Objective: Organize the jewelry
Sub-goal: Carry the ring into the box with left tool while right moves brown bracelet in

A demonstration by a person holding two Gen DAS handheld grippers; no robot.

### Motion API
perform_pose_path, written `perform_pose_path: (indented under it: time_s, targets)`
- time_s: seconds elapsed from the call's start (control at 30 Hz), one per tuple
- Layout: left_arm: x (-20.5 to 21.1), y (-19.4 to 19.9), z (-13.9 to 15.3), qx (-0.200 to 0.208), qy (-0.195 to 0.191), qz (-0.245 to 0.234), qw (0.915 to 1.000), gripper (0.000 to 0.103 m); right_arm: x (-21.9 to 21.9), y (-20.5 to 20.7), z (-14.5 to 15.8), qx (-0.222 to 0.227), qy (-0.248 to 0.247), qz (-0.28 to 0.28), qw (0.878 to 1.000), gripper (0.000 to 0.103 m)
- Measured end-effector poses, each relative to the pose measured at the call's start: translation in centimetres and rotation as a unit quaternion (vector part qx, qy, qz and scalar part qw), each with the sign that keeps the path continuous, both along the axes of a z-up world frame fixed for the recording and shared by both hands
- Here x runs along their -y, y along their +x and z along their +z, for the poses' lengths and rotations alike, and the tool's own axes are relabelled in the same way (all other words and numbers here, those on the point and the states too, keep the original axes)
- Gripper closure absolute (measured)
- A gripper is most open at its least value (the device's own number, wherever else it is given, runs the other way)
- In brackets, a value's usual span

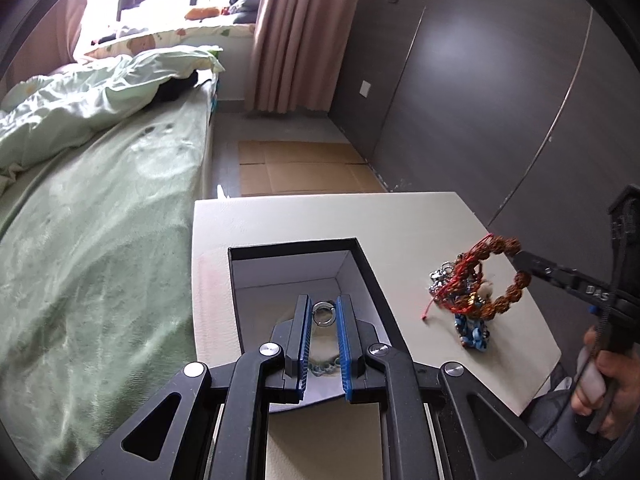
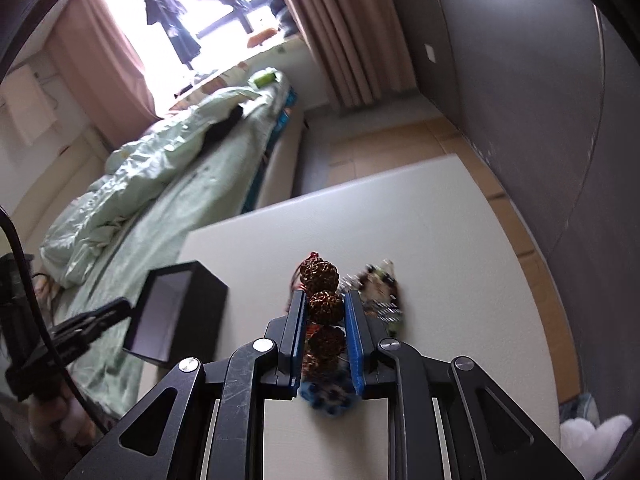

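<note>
My left gripper [image 1: 323,305] hangs over the open black box [image 1: 256,249] with a silver ring [image 1: 324,313] between its fingertips, and its blue pads close on the ring's sides. A pale blue chain [image 1: 322,369] lies on the box floor below. My right gripper [image 2: 325,300] is shut on a brown seed-bead bracelet [image 2: 325,307] with red cord. In the left wrist view that bracelet [image 1: 508,280] is lifted above a pile of jewelry [image 1: 470,322] on the white table [image 1: 400,216]. The pile holds silver chains and blue beads.
A bed with green bedding [image 1: 100,208] runs along the table's left side. A dark wardrobe wall [image 1: 500,80] stands to the right. Flat cardboard [image 1: 304,168] lies on the floor beyond the table. The box also shows in the right wrist view [image 2: 180,312].
</note>
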State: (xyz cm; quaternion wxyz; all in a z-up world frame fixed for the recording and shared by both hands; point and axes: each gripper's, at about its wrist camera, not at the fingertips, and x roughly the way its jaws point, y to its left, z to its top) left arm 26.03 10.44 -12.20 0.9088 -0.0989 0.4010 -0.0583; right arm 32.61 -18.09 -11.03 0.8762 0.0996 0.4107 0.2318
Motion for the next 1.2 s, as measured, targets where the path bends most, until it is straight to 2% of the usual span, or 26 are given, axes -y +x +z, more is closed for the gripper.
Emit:
perform_pose_path:
  time_s: [0.13, 0.17, 0.27, 0.3, 0.43, 0.63, 0.87, 1.07, 1.17, 1.2]
  targets:
    - [-0.5, 0.7, -0.8, -0.014, -0.022, 0.004, 0.9996, 0.088, -0.8, -0.4, 1.4, 0.025, 0.011, 0.005, 1.0, 0.083]
    - [-0.7, 1.0, -1.0, -0.024, -0.029, 0.004, 0.9993, 0.081, -0.9, -0.5, 1.7, 0.028, 0.014, 0.005, 0.999, 0.083]
    - [-1.1, 1.2, -1.6, -0.038, -0.047, 0.014, 0.9981, 0.039, -1.1, -0.5, 2.6, 0.039, 0.026, 0.004, 0.999, 0.083]
    - [-1.3, 1.0, -1.4, -0.029, -0.055, 0.016, 0.998, 0.033, -1.3, -0.5, 3.0, 0.045, 0.031, 0.006, 0.998, 0.083]
    - [-1.9, 0.2, -0.6, -0.011, -0.064, 0.025, 0.9976, 0.032, -2.7, -0.5, 4.6, 0.068, 0.035, 0.022, 0.997, 0.083]
    - [-3.6, -1.1, 0.8, 0.004, -0.069, 0.045, 0.9966, 0.032, -6.4, -0.5, 6.1, 0.079, 0.041, 0.061, 0.994, 0.083]
    - [-5.9, -2.5, 2.3, 0.021, -0.075, 0.07, 0.9945, 0.026, -11.6, -0.7, 7.2, 0.083, 0.046, 0.113, 0.989, 0.083]
    - [-7.3, -3.4, 2.6, 0.022, -0.078, 0.088, 0.9929, 0.026, -15.1, -1.1, 6.3, 0.068, 0.042, 0.151, 0.985, 0.083]
    - [-7.7, -3.4, 2.6, 0.021, -0.081, 0.091, 0.9924, 0.026, -16.6, -1.1, 5.1, 0.038, 0.046, 0.185, 0.981, 0.082]
    - [-7.7, -3.5, 2.7, 0.021, -0.083, 0.091, 0.9922, 0.026, -16.9, -0.9, 4.7, 0.024, 0.043, 0.189, 0.981, 0.076]
